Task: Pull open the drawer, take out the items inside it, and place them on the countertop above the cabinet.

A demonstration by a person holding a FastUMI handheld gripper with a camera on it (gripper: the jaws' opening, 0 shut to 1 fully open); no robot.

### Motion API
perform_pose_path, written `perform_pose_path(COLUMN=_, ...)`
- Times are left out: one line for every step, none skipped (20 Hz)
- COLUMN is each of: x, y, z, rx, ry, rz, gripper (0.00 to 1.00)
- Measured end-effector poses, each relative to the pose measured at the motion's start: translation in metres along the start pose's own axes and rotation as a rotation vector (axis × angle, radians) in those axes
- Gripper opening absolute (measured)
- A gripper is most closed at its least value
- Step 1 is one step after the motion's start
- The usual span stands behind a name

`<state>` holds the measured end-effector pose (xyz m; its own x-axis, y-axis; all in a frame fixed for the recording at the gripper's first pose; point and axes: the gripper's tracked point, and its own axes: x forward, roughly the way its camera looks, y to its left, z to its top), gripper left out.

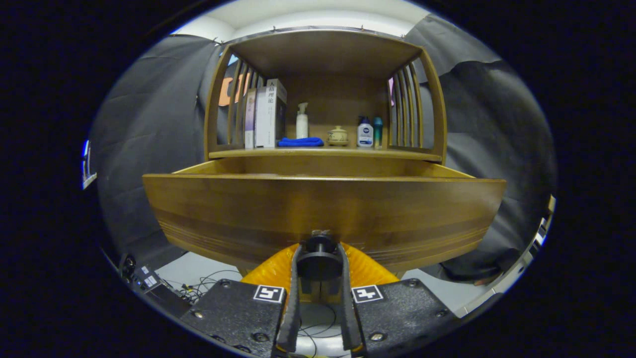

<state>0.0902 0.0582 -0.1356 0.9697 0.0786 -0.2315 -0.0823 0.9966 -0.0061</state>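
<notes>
The wooden drawer [323, 209] stands pulled out from the cabinet toward me, its broad front panel right ahead of the fingers. My gripper [319, 256] is shut on the drawer's round dark knob [319, 251], one finger pressing on each side of it. The drawer's inside is hidden behind the front panel. Above the drawer runs the countertop [325, 153], the floor of an open shelf with slatted sides.
On the countertop stand several books [266, 117] at the left, a white pump bottle [302, 122], a folded blue cloth [300, 142], a small lidded pot [338, 135] and two small bottles [370, 132]. Cables [203, 286] lie on the floor below left.
</notes>
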Motion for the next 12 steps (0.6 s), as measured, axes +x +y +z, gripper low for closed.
perform_pose_path(x=-0.002, y=0.001, z=0.0, rx=0.006, ry=-0.003, rz=0.002, gripper=0.36)
perform_pose_path(x=-0.004, y=0.001, z=-0.002, rx=-0.001, ry=-0.005, rz=0.001, gripper=0.36)
perform_pose_path(x=-0.002, y=0.001, z=-0.001, rx=-0.004, ry=-0.007, rz=-0.003, gripper=0.36)
perform_pose_path(x=-0.002, y=0.0, z=-0.002, rx=-0.005, ry=-0.009, rz=-0.008, gripper=0.36)
perform_pose_path(x=-0.002, y=0.0, z=-0.002, rx=-0.006, ry=-0.01, rz=-0.01, gripper=0.36)
perform_pose_path(x=-0.002, y=0.002, z=-0.003, rx=-0.014, ry=-0.015, rz=-0.007, gripper=0.37)
perform_pose_path(x=-0.005, y=0.0, z=0.0, rx=-0.014, ry=-0.026, rz=-0.001, gripper=0.48)
perform_pose_path(x=-0.008, y=-0.001, z=0.005, rx=-0.016, ry=-0.049, rz=0.002, gripper=0.59)
perform_pose_path(x=-0.013, y=-0.004, z=0.014, rx=-0.02, ry=-0.078, rz=0.005, gripper=0.7)
perform_pose_path(x=-0.022, y=-0.01, z=0.024, rx=-0.033, ry=-0.103, rz=0.001, gripper=0.81)
perform_pose_path(x=-0.028, y=-0.015, z=0.032, rx=-0.036, ry=-0.121, rz=-0.009, gripper=0.92)
perform_pose_path(x=-0.04, y=-0.019, z=0.049, rx=-0.033, ry=-0.15, rz=-0.004, gripper=1.0)
